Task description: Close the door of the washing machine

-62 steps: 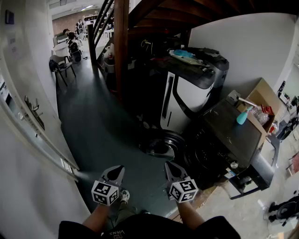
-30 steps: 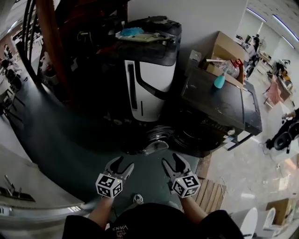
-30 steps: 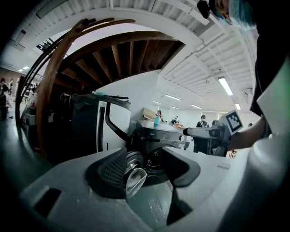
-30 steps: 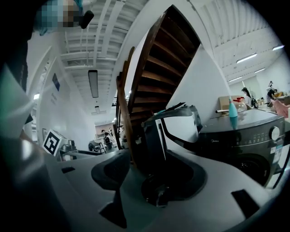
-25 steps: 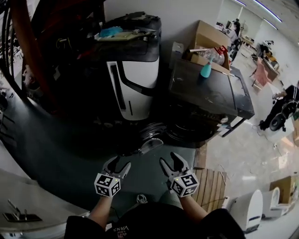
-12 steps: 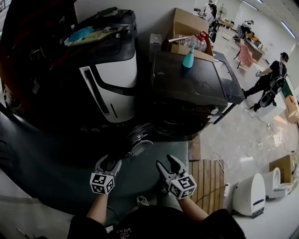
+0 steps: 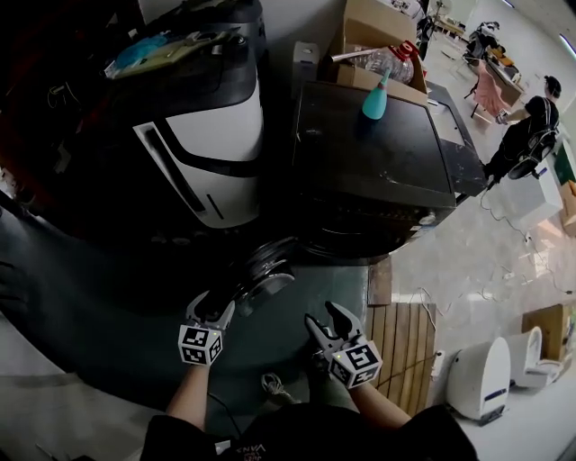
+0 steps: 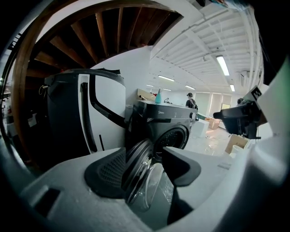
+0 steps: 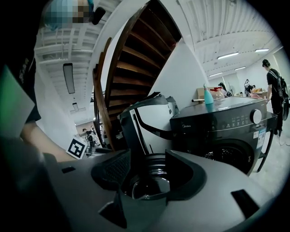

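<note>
The dark front-loading washing machine (image 7: pixel 378 171) stands at centre right, and its round glass door (image 7: pixel 263 270) hangs open to the left, low over the floor. My left gripper (image 7: pixel 211 304) is open just in front of the door's rim. In the left gripper view the door (image 8: pixel 142 174) shows edge-on between the spread jaws of that gripper (image 8: pixel 145 156), with the drum opening (image 8: pixel 174 136) beyond. My right gripper (image 7: pixel 324 317) is open further right, apart from the door. In the right gripper view the door (image 9: pixel 152 179) lies ahead of the right gripper (image 9: pixel 148 158), and the machine (image 9: pixel 226 127) is at right.
A tall black-and-white appliance (image 7: pixel 207 153) stands left of the washer. A teal bottle (image 7: pixel 373 97) sits on the washer's top and a cardboard box (image 7: pixel 378 27) behind it. A wooden pallet (image 7: pixel 396 351) lies at right. A person (image 7: pixel 526 126) stands far right.
Both grippers have gone forward and down toward the open door. The left one now sits close to the door's rim. The head view has swung onto the washer.
</note>
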The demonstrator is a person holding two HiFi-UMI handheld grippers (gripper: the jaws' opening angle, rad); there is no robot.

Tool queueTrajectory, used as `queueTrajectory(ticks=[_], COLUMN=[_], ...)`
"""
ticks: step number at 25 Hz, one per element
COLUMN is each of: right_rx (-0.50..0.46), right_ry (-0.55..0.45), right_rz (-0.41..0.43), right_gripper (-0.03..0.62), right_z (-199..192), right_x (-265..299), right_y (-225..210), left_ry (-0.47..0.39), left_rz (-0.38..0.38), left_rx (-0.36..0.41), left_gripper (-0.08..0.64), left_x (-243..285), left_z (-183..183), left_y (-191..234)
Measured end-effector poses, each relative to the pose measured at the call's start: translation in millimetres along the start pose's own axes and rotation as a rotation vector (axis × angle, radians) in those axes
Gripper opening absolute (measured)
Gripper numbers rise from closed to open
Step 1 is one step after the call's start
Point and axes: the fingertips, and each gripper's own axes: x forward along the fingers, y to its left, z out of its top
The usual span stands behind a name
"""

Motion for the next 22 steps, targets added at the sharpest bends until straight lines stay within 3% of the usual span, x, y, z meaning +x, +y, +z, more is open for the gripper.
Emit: queueTrajectory(ticks=[9,22], right_rx=[0.011,0.068], right_ry=[0.044,0.069], right_rz=[0.053,0.048], right_gripper=[0.219,0.219], right_z=[-17.6,-52.1], right_x=[28.5,25.9], right_y=[-32.4,-53.3], left_ry=[0.099,0.284], left_rz=[0.022,-0.055], left_rx=[0.010,0.039], left_gripper=[0.305,0.389], left_x=[62.7,105.6], left_z=[-27.3,-70.7], left_y=[28.0,41.0])
